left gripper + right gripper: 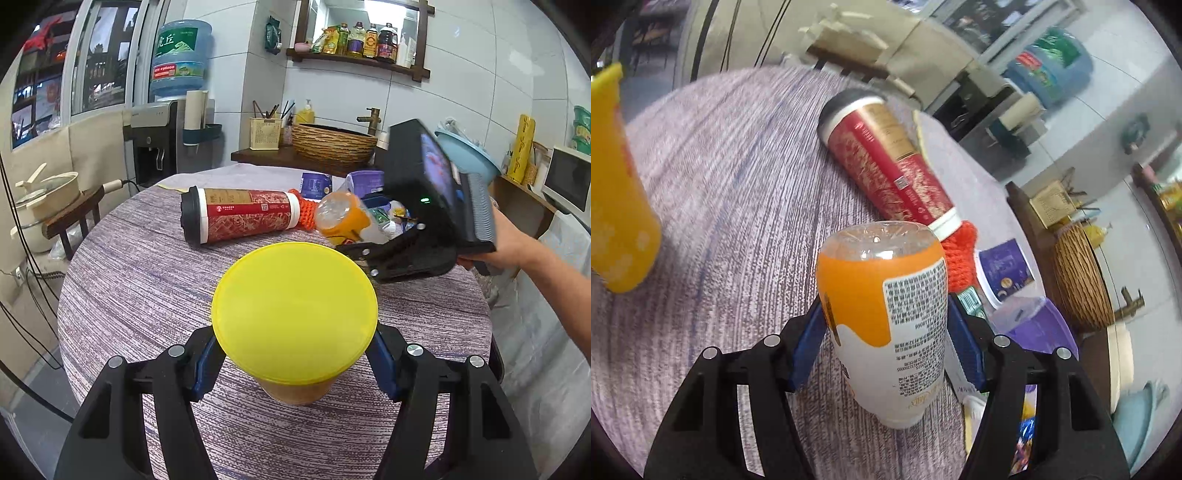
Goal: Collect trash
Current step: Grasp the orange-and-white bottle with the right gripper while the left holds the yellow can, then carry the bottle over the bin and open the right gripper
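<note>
An upright orange cup with a yellow lid (295, 306) stands on the round table (140, 295), and my left gripper (295, 354) is shut on its sides just under the lid. The same cup (617, 206) shows at the left edge of the right wrist view. A clear plastic bottle with an orange and white label (882, 295) sits between the blue pads of my right gripper (886, 347), which press on both sides of it. From the left wrist view that bottle (341, 218) hangs tilted above the table's far side, in front of the right gripper (369, 254).
A tall red paper cup with a black lid (243, 216) lies on its side mid-table, an orange knitted piece (304, 214) at its base. Purple tubs (314, 184) and small wrappers (391, 221) lie behind. A person's forearm (535, 266) comes in from the right.
</note>
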A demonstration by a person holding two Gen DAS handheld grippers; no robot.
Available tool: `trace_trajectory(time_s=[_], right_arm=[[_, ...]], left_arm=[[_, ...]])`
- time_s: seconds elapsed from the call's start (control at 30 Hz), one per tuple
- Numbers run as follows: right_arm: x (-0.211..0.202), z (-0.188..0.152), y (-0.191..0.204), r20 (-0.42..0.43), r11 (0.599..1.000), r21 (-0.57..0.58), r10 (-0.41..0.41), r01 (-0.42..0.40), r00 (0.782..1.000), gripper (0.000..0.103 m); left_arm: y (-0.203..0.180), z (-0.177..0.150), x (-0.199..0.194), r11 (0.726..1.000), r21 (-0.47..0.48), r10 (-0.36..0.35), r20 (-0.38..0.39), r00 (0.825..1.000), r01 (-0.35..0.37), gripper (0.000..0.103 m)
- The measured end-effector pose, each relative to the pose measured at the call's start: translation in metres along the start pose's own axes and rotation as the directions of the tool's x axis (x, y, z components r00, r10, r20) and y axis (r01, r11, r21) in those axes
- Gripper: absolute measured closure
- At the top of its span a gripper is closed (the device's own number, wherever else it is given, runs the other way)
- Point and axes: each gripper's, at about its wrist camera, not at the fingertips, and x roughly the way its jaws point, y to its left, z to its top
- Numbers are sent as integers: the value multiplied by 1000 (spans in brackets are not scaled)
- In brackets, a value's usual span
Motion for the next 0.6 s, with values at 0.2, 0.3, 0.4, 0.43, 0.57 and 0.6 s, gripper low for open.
trace_trajectory(time_s=[0.2, 0.3, 0.4, 0.43, 0.57, 0.6], right_arm=[[-44, -24, -1, 109, 985, 170, -37, 18, 993, 40], [-62, -36, -3, 157, 967, 256, -54, 12, 986, 40], [-77, -46, -3, 202, 948, 319, -67, -1, 977, 40], [-82, -48, -2, 215, 942, 336, -70, -7, 974, 40], [-102, -64, -1, 258, 911, 413, -92, -24, 962, 40], [-106, -69, -2, 266, 899, 436, -95, -32, 959, 40]], left_arm=[[-7, -2, -1, 1000, -11, -11, 0, 1000, 11, 37], [-13, -2, -2, 1000, -11, -18, 2, 1000, 18, 37], [-19, -1, -2, 1000, -11, -24, 7, 1000, 24, 37], [-21, -1, -3, 1000, -9, -24, 9, 1000, 25, 37], [-31, 0, -3, 999, -3, -38, 12, 999, 39, 37], [-34, 0, -2, 999, -3, -45, 13, 999, 45, 37]])
